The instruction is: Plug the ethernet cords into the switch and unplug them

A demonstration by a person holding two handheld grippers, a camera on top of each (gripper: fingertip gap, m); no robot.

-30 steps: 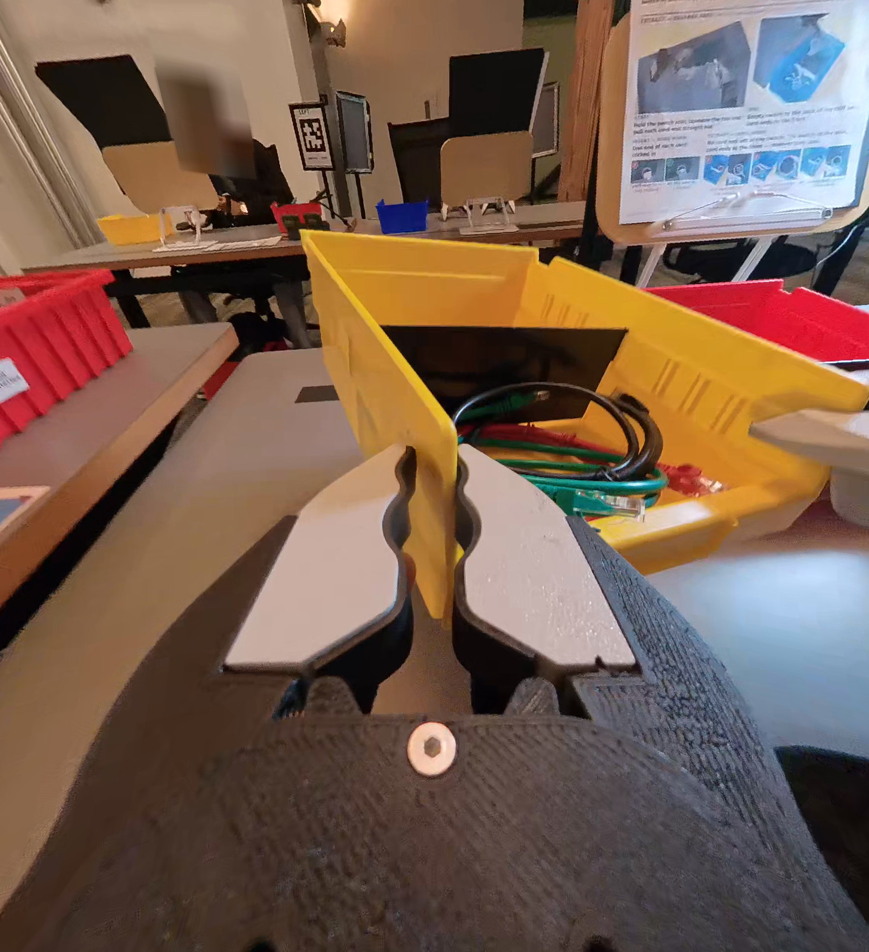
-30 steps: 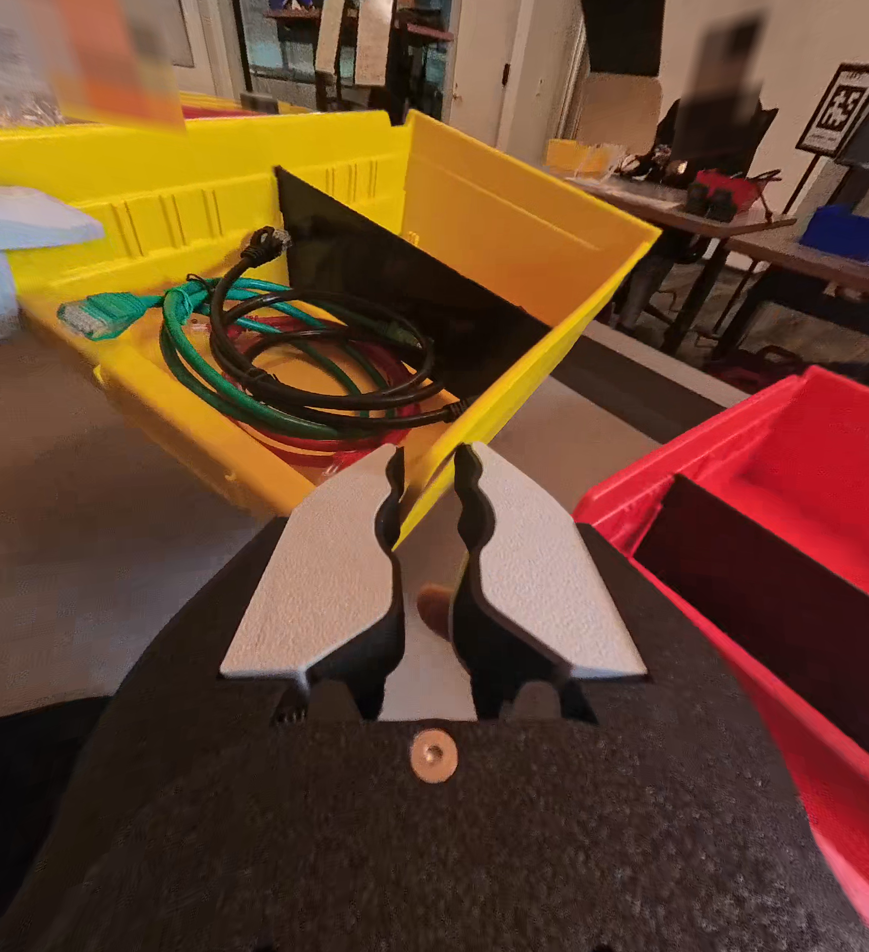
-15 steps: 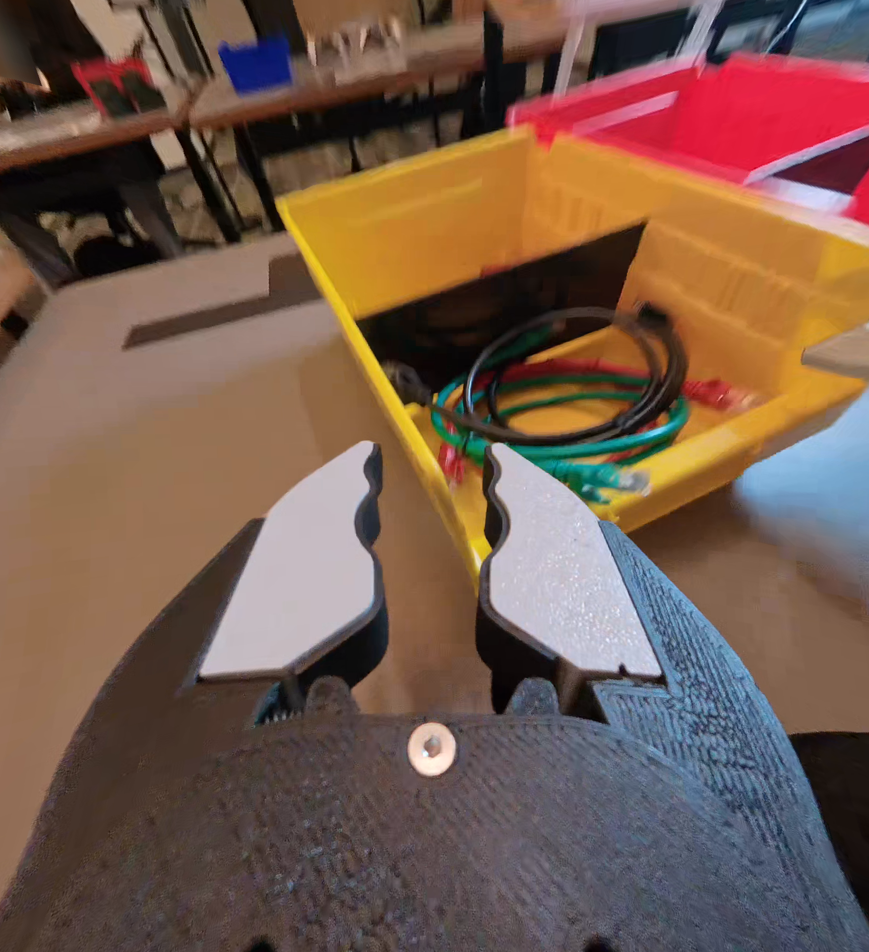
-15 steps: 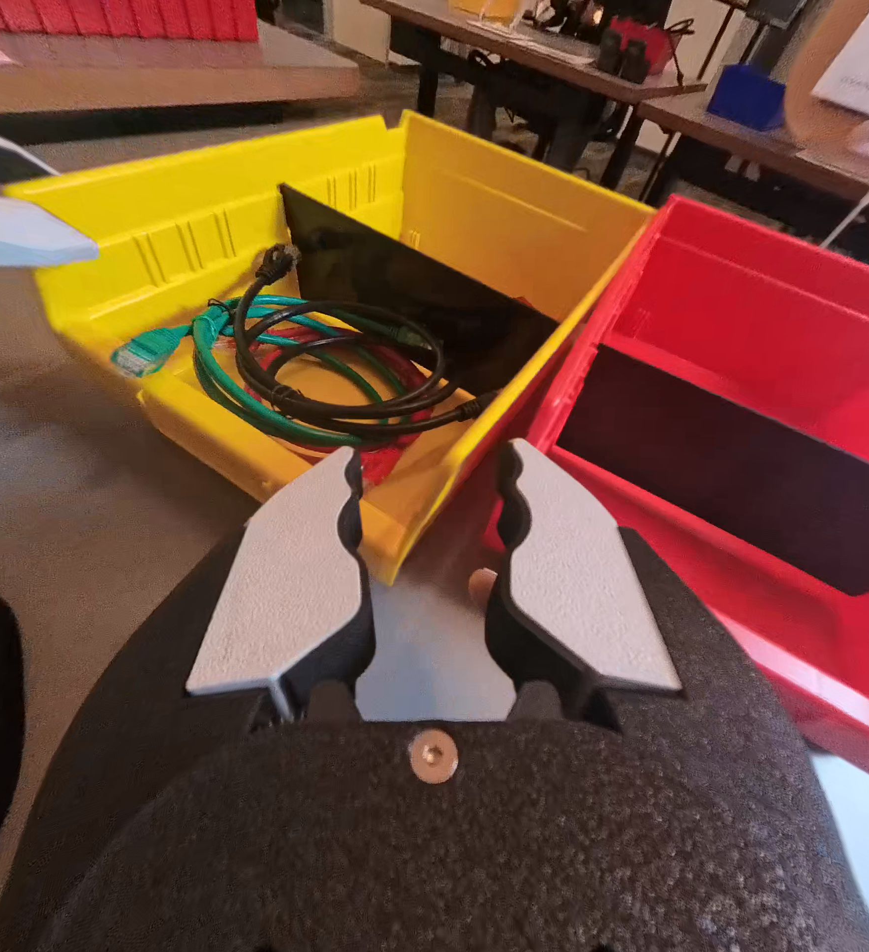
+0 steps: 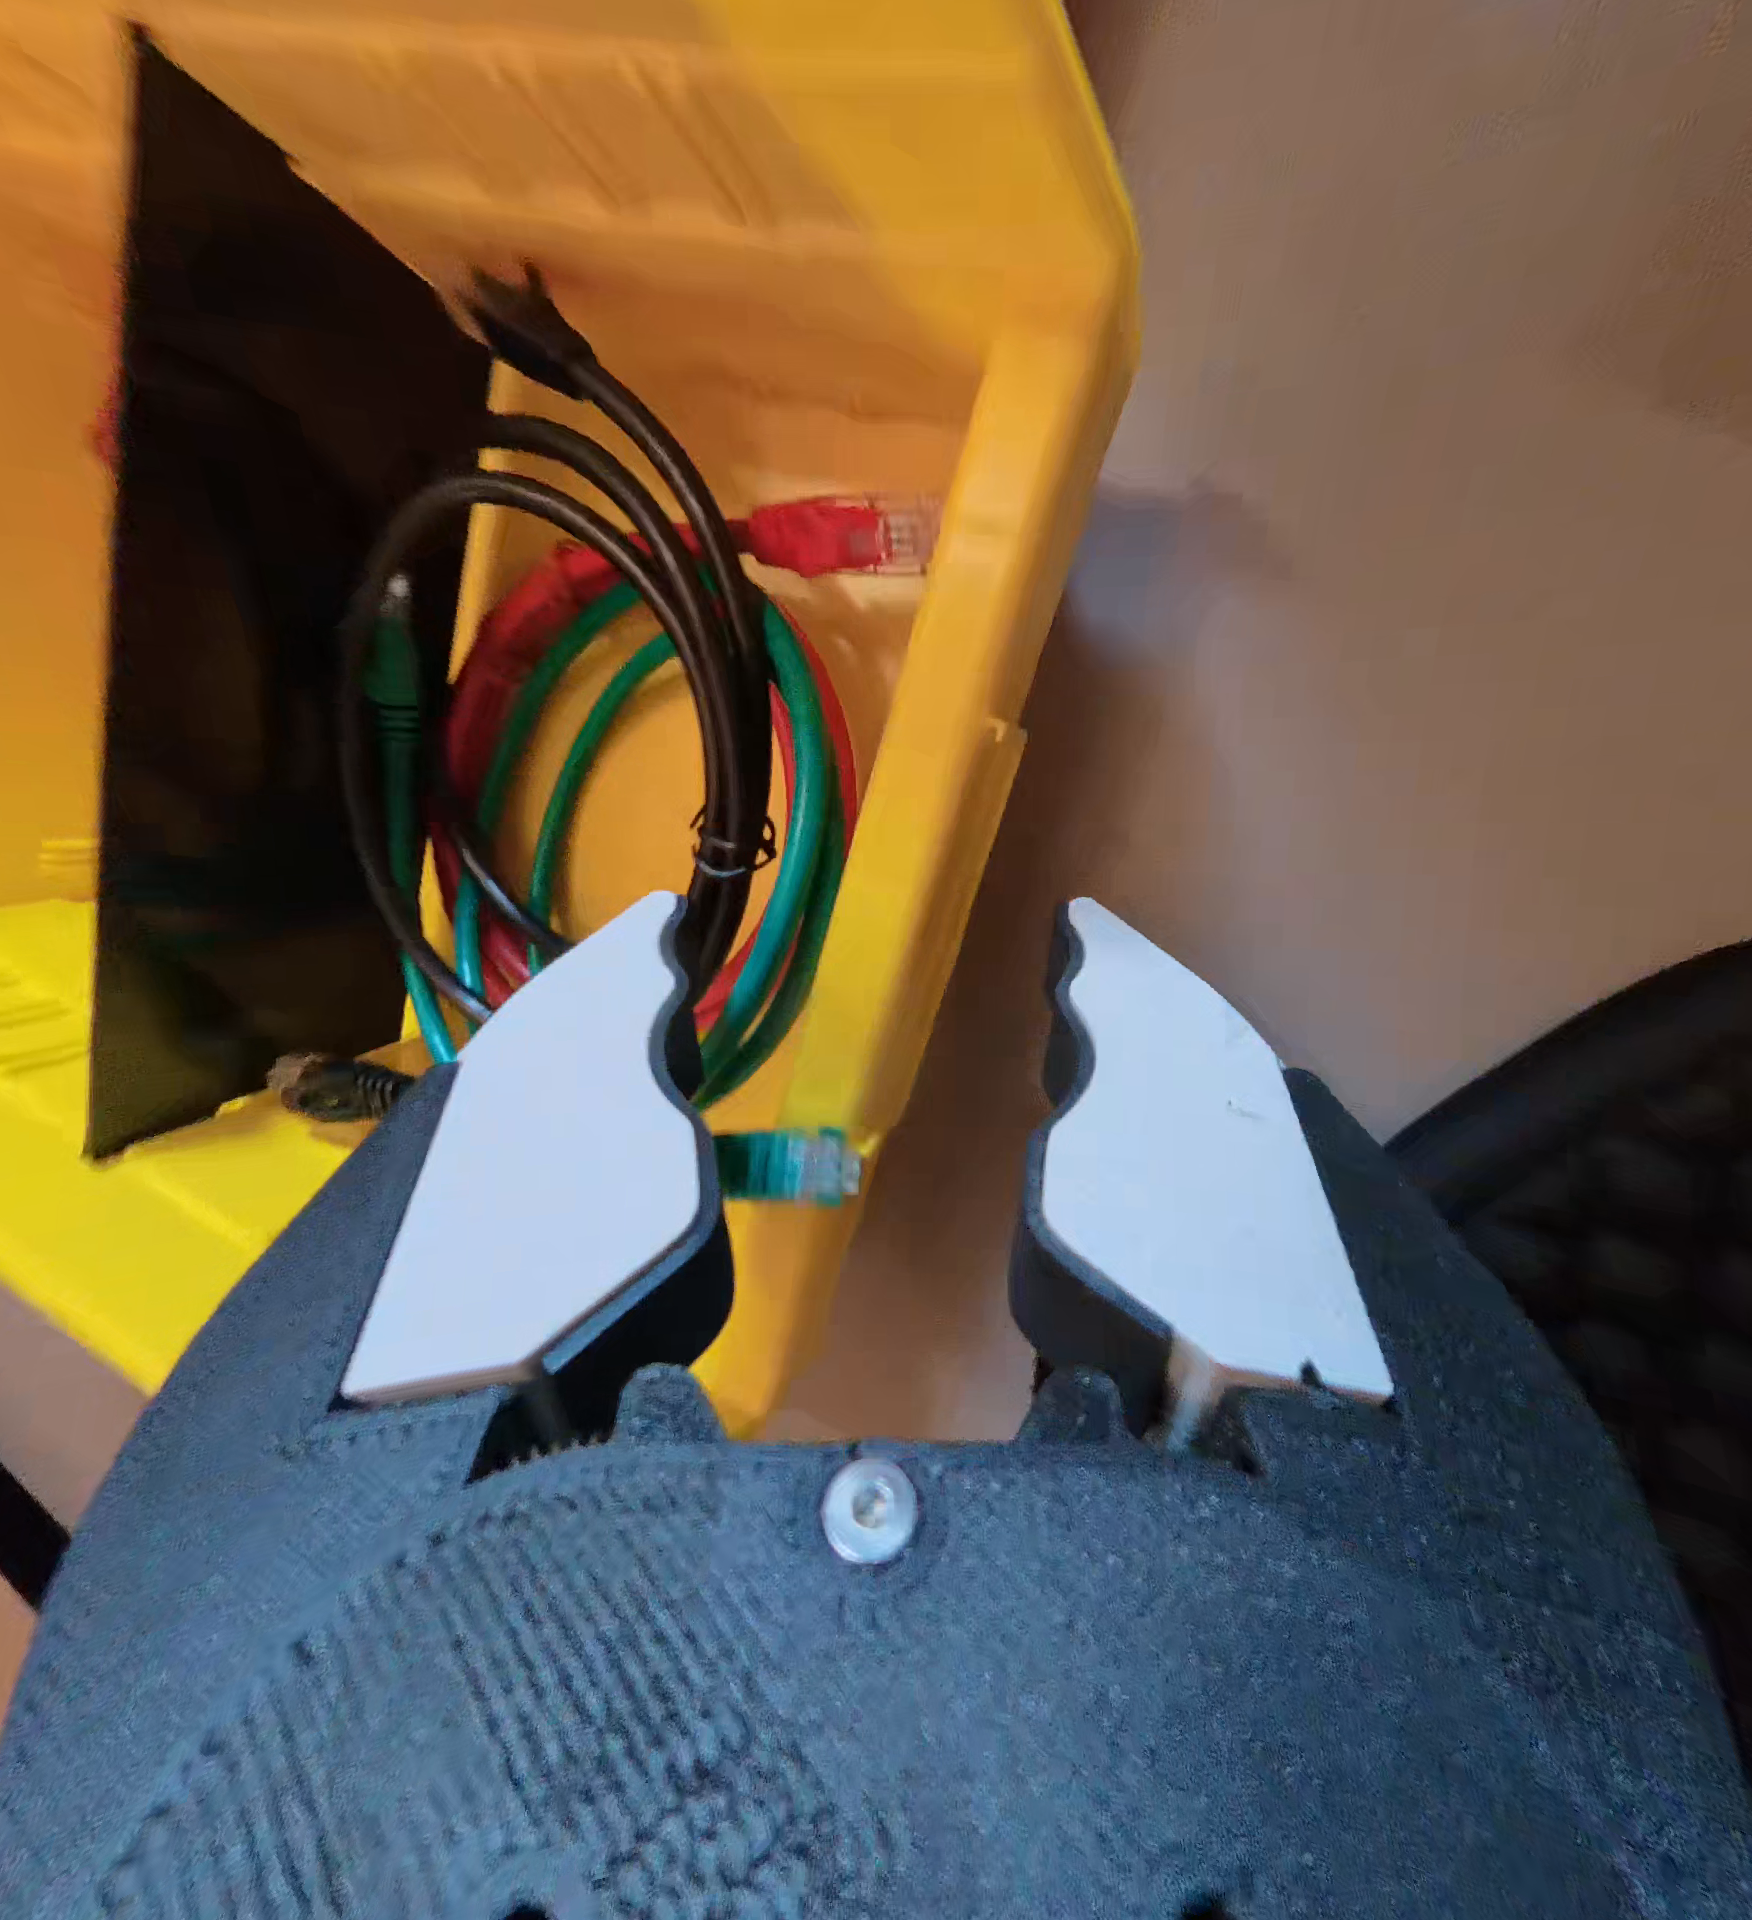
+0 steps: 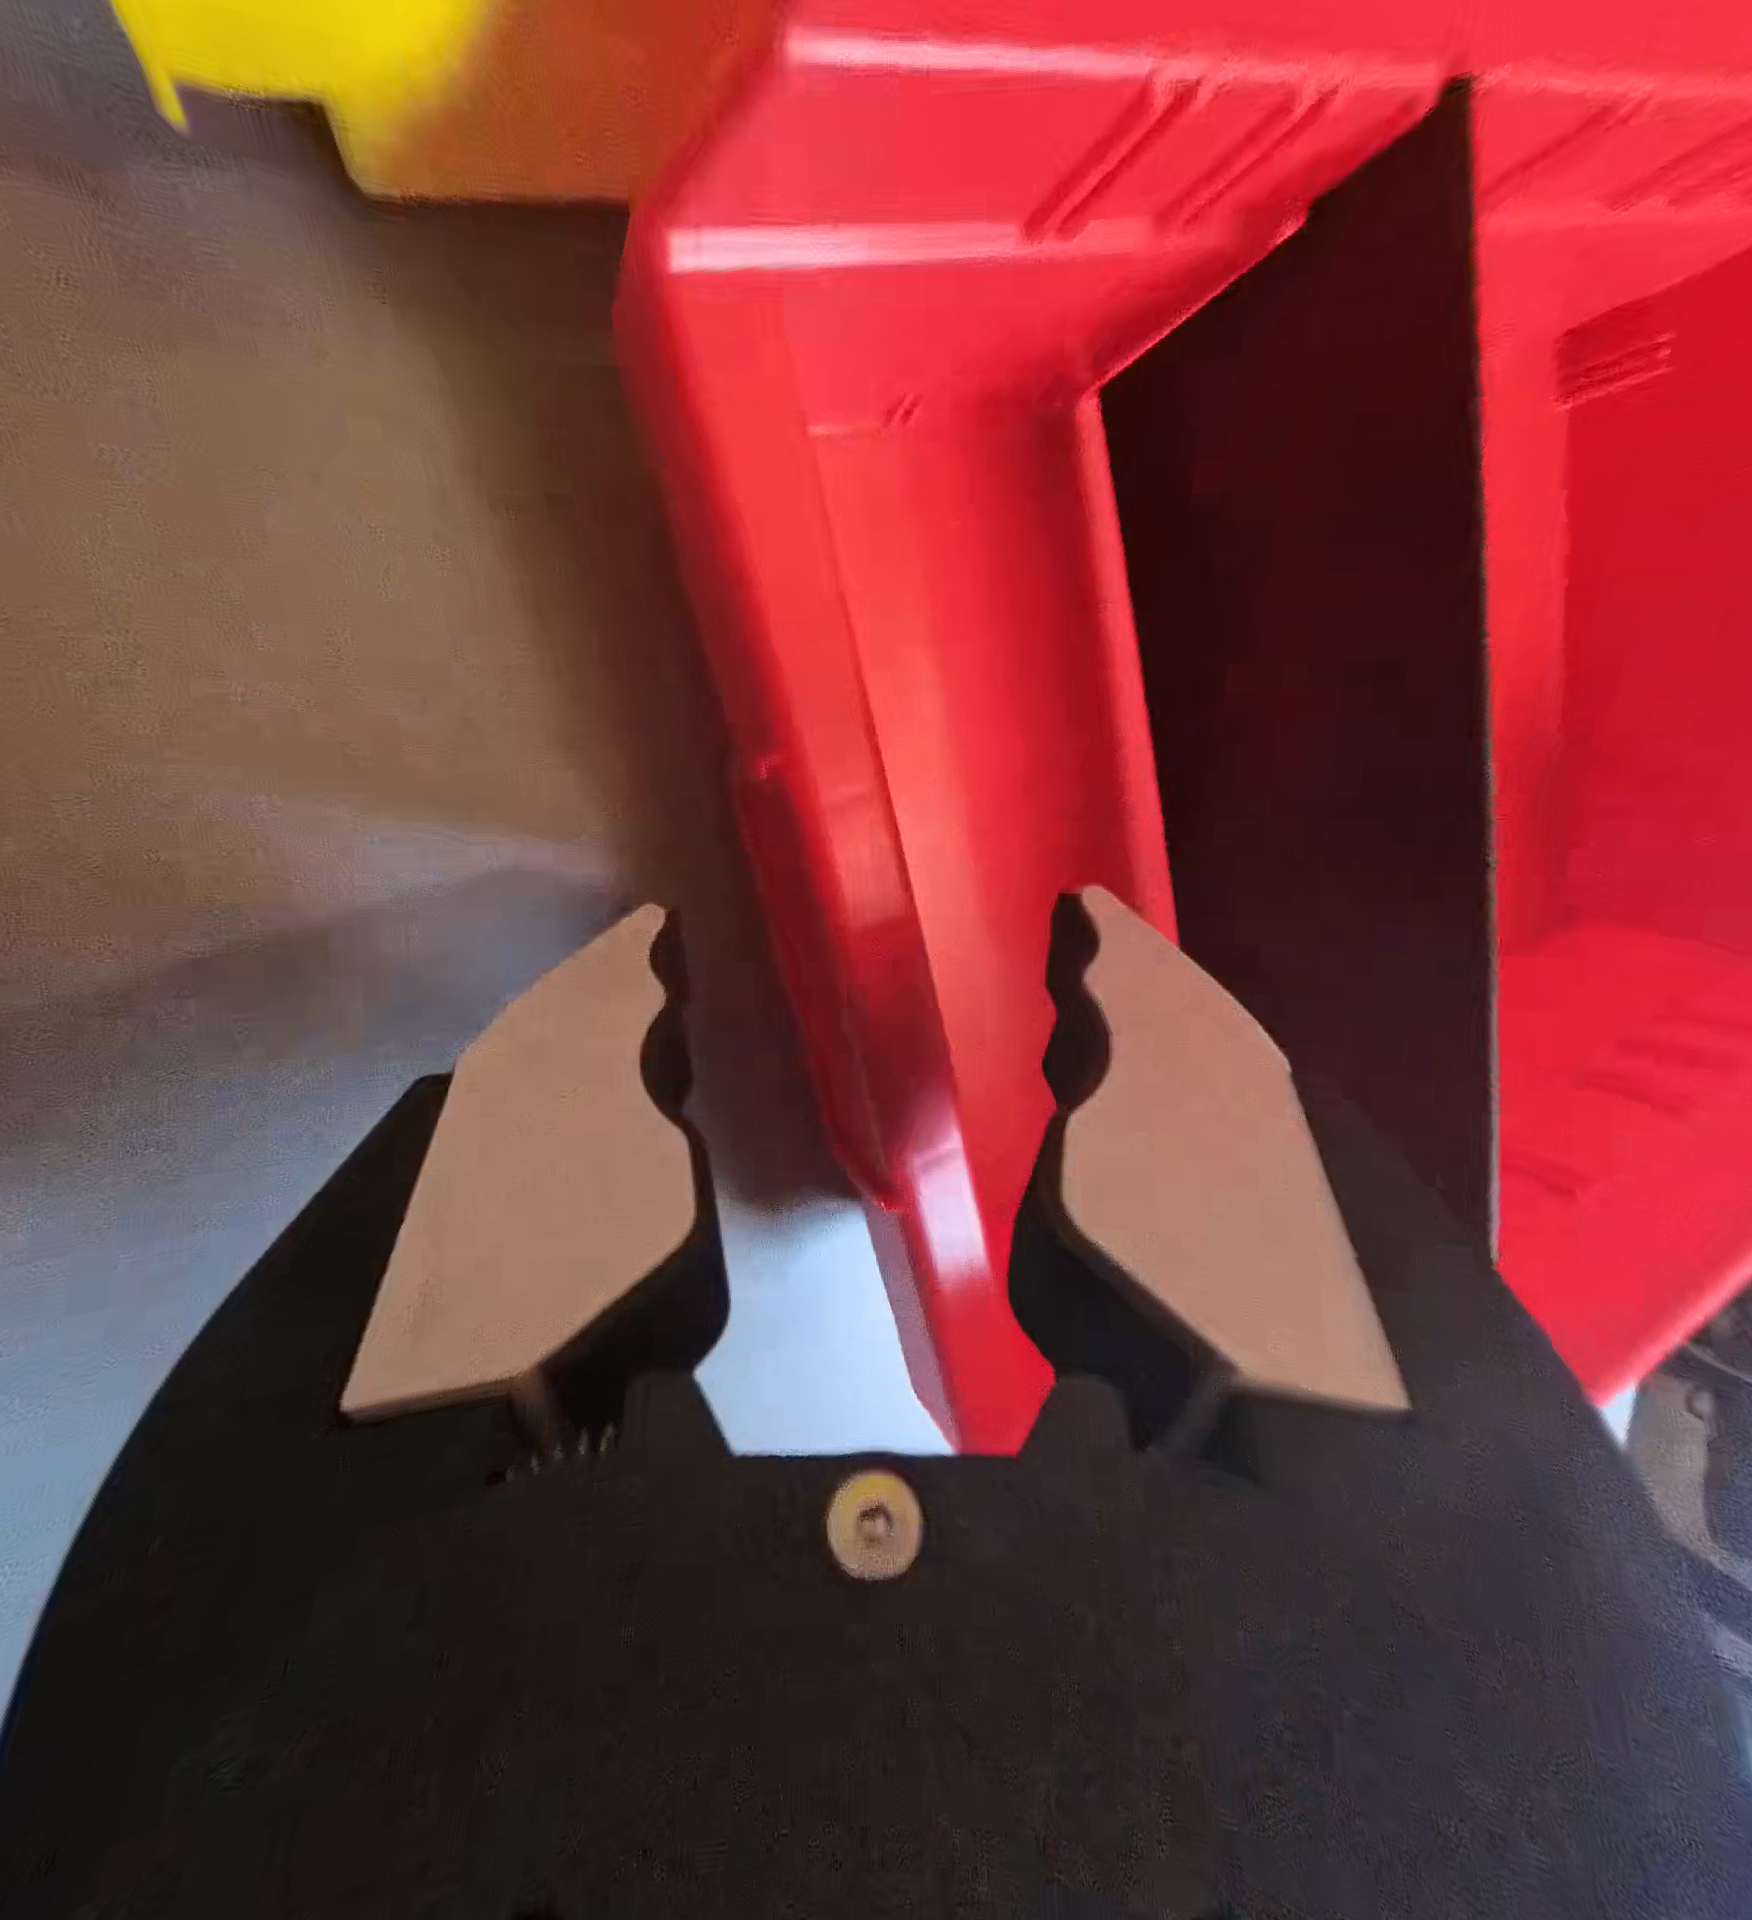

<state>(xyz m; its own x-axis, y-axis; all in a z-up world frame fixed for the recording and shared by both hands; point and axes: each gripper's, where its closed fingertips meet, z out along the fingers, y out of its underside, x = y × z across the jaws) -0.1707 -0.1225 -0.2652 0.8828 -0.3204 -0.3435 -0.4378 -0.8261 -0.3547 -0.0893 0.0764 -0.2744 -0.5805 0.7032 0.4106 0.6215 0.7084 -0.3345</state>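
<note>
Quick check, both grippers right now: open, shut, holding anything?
Left gripper: open, holding nothing, jaws straddling the yellow bin wall.
Right gripper: open, holding nothing, jaws either side of the red bin wall.

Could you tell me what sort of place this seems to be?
Probably a workbench or lab station: a yellow parts bin holding coiled ethernet cords, and a red bin with a black divider, both on a plain tabletop.
</note>
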